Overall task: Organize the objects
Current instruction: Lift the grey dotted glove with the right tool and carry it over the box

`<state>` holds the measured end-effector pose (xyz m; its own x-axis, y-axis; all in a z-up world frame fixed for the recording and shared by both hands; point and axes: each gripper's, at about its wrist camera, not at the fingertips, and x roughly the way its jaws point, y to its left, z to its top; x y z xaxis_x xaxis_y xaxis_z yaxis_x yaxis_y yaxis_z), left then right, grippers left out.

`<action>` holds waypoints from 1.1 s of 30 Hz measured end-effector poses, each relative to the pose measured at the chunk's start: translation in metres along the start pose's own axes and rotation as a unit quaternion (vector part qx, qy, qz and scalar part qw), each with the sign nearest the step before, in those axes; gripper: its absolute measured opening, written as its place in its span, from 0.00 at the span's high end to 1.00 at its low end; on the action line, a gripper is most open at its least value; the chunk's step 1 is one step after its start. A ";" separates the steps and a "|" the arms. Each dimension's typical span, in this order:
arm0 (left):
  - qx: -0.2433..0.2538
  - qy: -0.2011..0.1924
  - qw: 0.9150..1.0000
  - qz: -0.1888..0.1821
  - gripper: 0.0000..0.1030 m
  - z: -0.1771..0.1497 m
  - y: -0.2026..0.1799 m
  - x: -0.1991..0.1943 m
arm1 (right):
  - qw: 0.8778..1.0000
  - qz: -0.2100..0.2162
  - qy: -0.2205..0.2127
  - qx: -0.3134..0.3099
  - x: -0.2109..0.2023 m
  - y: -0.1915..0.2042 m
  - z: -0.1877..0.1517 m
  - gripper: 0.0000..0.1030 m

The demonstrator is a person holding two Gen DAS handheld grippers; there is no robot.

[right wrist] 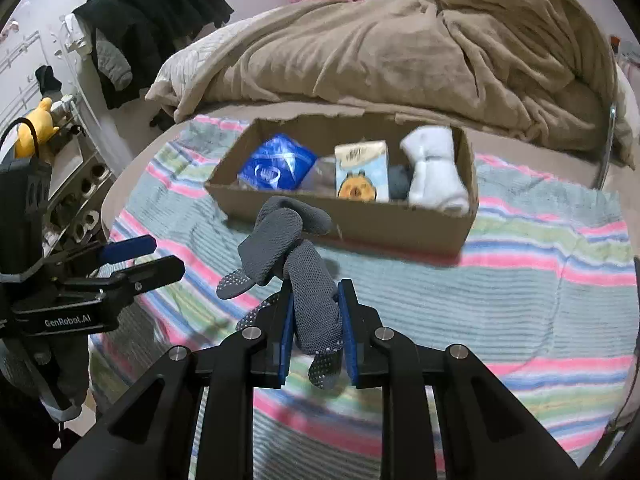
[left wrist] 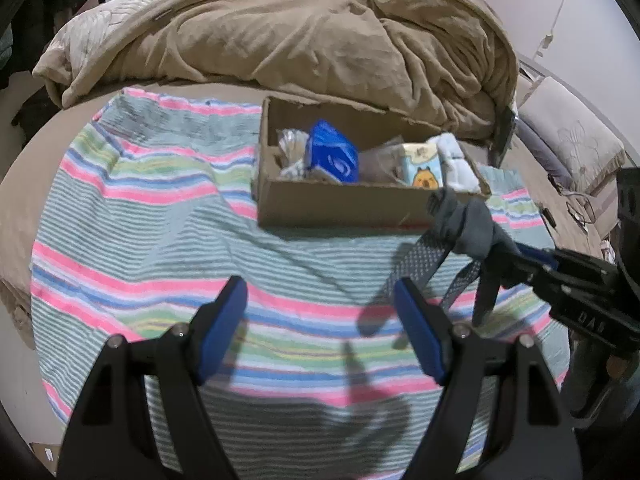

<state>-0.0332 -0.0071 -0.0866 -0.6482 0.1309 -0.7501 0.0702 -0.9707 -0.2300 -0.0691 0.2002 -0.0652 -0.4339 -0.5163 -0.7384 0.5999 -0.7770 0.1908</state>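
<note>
**A:** Entry, right wrist view. Your right gripper (right wrist: 316,330) sits at lower centre of the frame, blue pads pressed in on a bundle of grey socks (right wrist: 288,248). The jaws are nearly together, with only the fabric between them. The bundle rises above the fingertips toward frame centre; white grip dots show on the soles hanging at left and below.

**B:** And the left one?

**A:** In the left wrist view your left gripper (left wrist: 320,320) spreads wide across the bottom of the frame, nothing between the blue pads (left wrist: 224,328). Under it lies only the striped towel (left wrist: 160,208). In the right wrist view it shows at left edge, but from the side.

**B:** Where do the socks sit relative to the box?

**A:** Held in the air just in front of the near wall of the cardboard box (right wrist: 400,224), which lies across the upper middle of the frame on the towel. From the left wrist view the socks (left wrist: 464,224) hang at centre right, overlapping the box's (left wrist: 340,204) lower right corner.

**B:** Box contents?

**A:** Left to right in the right wrist view: a blue packet (right wrist: 276,166), a tissue pack with a cartoon animal (right wrist: 362,172), something dark grey, then rolled white socks (right wrist: 434,168) at the right end. Behind the box, a tan blanket (right wrist: 400,52) is heaped on the bed. Motion blur softens the box edges.
</note>
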 end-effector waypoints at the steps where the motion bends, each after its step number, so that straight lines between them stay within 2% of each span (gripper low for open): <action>1: 0.000 -0.002 1.000 0.000 0.25 0.002 0.000 0.000 | 1.000 0.000 -0.003 -0.001 -0.001 0.000 0.003 0.78; 13: -0.001 -0.023 1.000 0.000 0.25 0.029 0.005 0.002 | 0.999 0.001 -0.037 -0.016 -0.001 -0.001 0.047 0.78; 22: -0.003 -0.038 0.999 0.003 0.25 0.050 0.014 0.012 | 0.999 0.001 -0.040 -0.032 0.015 0.002 0.071 0.78; 33: -0.007 -0.049 0.999 0.006 0.25 0.071 0.028 0.028 | 0.997 0.002 -0.032 -0.064 0.054 0.004 0.105 0.78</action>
<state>-0.1033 -0.0452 -0.0703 -0.7178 0.0988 -0.6892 0.0887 -0.9689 -0.2312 -0.1611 0.1313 -0.0366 -0.4708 -0.5440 -0.6946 0.6810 -0.7246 0.1059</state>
